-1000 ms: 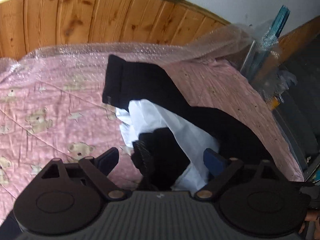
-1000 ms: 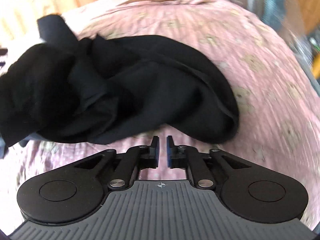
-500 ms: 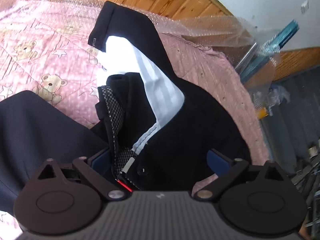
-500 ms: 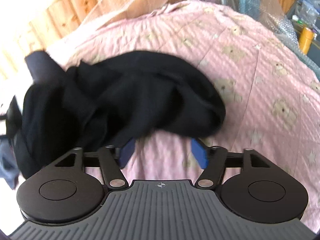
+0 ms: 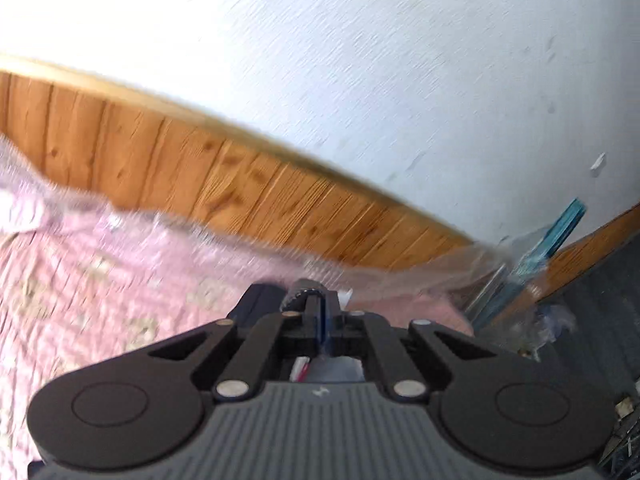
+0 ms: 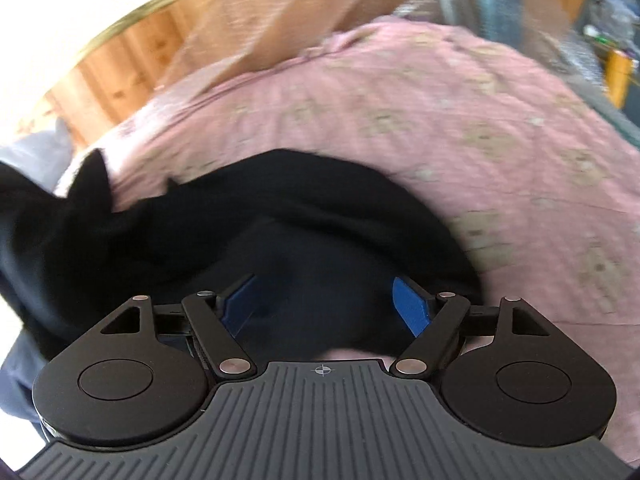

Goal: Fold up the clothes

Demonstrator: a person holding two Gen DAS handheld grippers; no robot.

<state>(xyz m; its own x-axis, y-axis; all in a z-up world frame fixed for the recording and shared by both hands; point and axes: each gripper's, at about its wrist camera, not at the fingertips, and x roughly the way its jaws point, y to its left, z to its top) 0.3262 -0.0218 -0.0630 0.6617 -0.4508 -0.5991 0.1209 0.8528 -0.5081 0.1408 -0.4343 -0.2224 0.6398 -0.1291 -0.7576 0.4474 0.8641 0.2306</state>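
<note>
- Both views are smeared by motion blur; prints on the pink quilt (image 6: pixel 460 120) cannot be made out.
- In the left view, the left claw (image 5: pixel 321 312) has its fingers pressed together on a bit of dark cloth, the edge of the black garment (image 5: pixel 260 300). Only a small dark patch and a checked scrap show just past the fingertips; the rest hangs hidden behind the claw's body.
- A white-and-red scrap shows under the fingers, too small to identify.
- The left claw is tilted up towards the wooden headboard (image 5: pixel 240 184) and the white wall (image 5: pixel 360 60), with the quilt low on the left.
- A blue-green object (image 5: pixel 560 232) leans by the wall, right of the headboard; it is hard to identify.
- In the right view, the right claw (image 6: pixel 324 308) is spread wide, gripping nothing.
- The garment lies bunched on the quilt directly under and ahead of the right claw, filling the gap between its blue pads (image 6: pixel 408 304) and stretching off to the left, where the frame cuts it off.
</note>
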